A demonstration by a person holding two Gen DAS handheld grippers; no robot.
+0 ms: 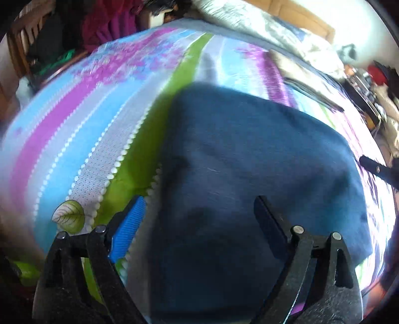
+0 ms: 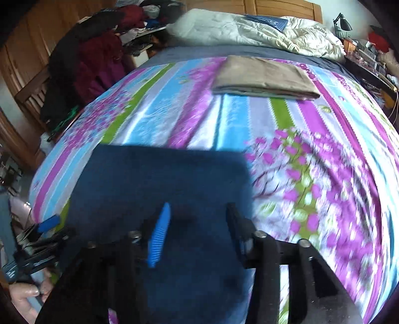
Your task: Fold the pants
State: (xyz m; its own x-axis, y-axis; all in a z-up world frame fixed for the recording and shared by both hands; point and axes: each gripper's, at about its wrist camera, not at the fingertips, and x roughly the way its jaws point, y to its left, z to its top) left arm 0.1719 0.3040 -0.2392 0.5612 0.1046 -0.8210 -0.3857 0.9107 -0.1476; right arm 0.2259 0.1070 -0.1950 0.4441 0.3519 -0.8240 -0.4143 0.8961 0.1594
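Both black hand-held grippers, left (image 1: 199, 216) and right (image 2: 197, 219), hang spread open over folded dark-blue fabric pants (image 2: 162, 179) near the striped floral bedsheet's (image 2: 311, 119) near edge.

Place: a lived-in home bedroom.
Bed: a striped floral bedspread (image 2: 311, 149) covers it, a wooden headboard (image 2: 274, 6) behind.
Bedding: a rumpled white duvet (image 2: 249, 32) lies at the head.
Clutter: clothes hang over a wooden chair (image 2: 32, 92); a desk lamp (image 2: 343, 21) stands on a crowded side table.
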